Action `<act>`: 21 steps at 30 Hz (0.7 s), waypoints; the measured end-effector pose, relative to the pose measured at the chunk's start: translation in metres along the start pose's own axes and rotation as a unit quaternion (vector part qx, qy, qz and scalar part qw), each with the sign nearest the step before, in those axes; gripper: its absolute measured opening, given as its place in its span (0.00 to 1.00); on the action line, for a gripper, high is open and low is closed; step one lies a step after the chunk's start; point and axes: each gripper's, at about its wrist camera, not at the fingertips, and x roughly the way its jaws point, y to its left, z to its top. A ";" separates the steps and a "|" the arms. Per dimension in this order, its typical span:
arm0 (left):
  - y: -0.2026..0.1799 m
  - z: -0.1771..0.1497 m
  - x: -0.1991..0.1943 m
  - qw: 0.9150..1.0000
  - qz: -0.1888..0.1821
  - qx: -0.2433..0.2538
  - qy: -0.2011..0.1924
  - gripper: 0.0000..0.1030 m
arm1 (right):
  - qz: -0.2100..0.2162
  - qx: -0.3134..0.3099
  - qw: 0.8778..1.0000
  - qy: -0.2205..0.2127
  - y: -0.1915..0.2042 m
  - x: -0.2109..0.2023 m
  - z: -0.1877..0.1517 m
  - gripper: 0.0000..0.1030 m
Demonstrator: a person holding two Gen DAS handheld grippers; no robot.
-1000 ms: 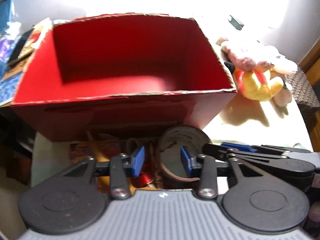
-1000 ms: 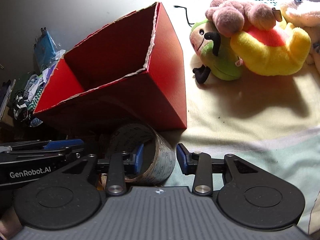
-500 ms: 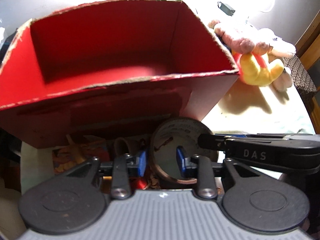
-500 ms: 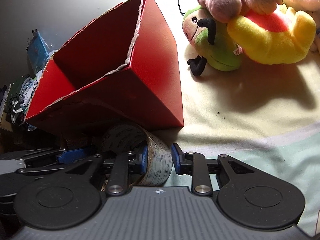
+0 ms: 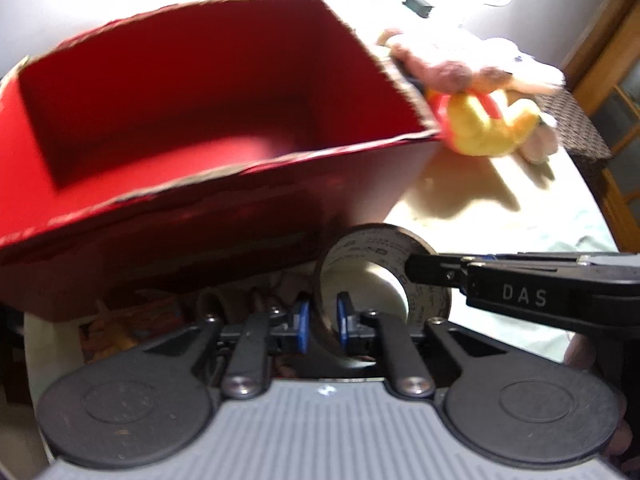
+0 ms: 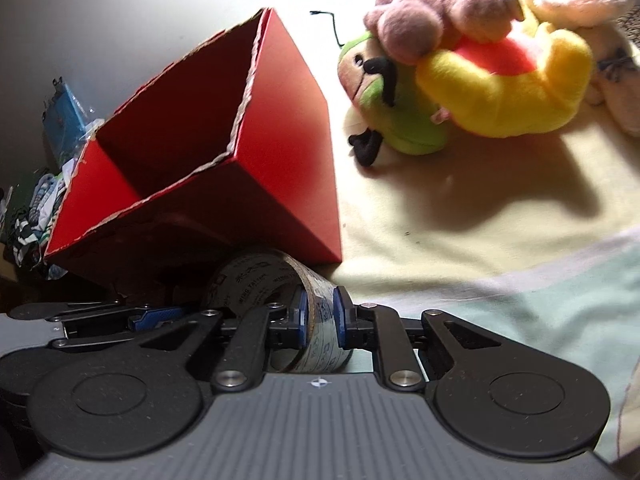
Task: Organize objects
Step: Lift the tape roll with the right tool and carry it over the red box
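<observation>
- Tape roll stood on edge before the red box, its hole facing the left gripper.
- Both the left gripper and the right gripper were clamped on its band.

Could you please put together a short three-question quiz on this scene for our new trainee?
1. True or false: both grippers, the left gripper and the right gripper, have their jaws closed on the wall of the same tape roll.
2. Multiple choice: the red box is (A) empty inside, as far as can be seen, (B) full of plush toys, (C) covered with a lid.
3. Short answer: on which side of the red box, seen from the right wrist view, do the plush toys lie?

Key: 1 true. 2 A. 3 to its right, on the pale cloth.
</observation>
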 end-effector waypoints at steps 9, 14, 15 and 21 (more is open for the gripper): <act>-0.044 0.014 -0.015 0.993 -0.064 0.088 -0.037 0.11 | -0.058 0.024 0.994 -0.087 -0.021 -0.056 -0.007 0.14; -0.068 0.028 -0.035 0.984 -0.101 0.127 -0.079 0.11 | -0.070 0.054 0.985 -0.146 -0.026 -0.093 -0.010 0.14; -0.070 0.031 -0.041 0.982 -0.106 0.130 -0.088 0.11 | -0.071 0.055 0.983 -0.159 -0.025 -0.100 -0.009 0.14; -0.065 0.052 -0.077 0.973 -0.110 0.133 -0.153 0.11 | -0.050 0.038 0.972 -0.226 -0.004 -0.125 0.011 0.14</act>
